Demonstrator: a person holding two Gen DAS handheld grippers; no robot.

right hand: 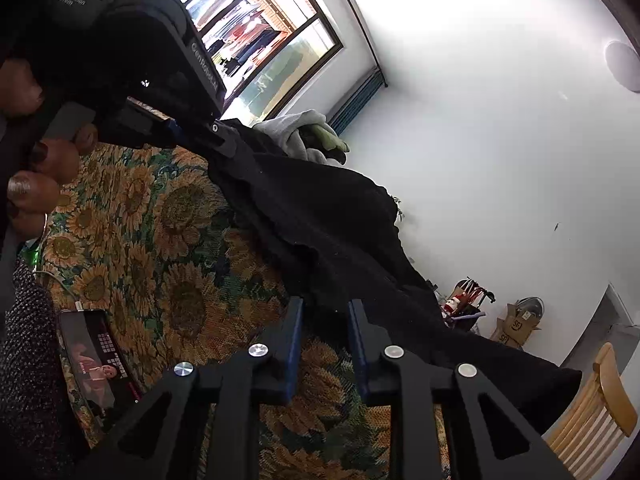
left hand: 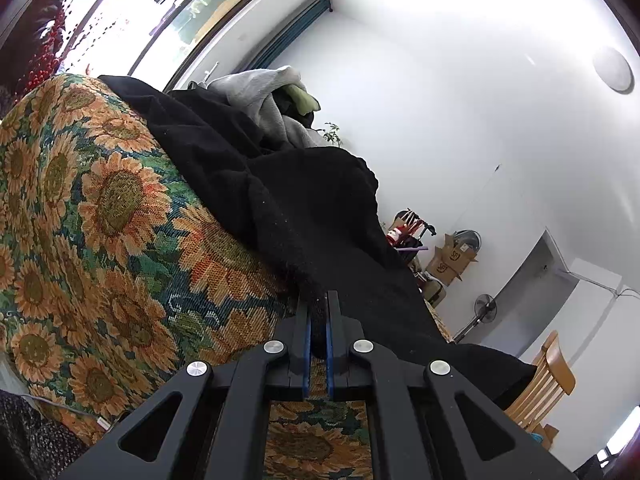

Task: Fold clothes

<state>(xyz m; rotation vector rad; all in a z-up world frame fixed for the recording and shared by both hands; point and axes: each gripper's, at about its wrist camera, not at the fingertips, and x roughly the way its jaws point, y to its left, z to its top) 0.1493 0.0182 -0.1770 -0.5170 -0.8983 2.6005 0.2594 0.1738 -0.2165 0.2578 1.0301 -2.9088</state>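
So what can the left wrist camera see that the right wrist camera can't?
Only the left wrist view shows the left claw shut on a fold of the black garment, and a standing fan.

Only the right wrist view shows the right claw with a gap between its pads and the garment's edge just ahead, a phone lying on the cloth, and the person's hand holding the other device.

Both show the sunflower cloth, the grey clothes pile, the window, cardboard boxes and a wooden chair.
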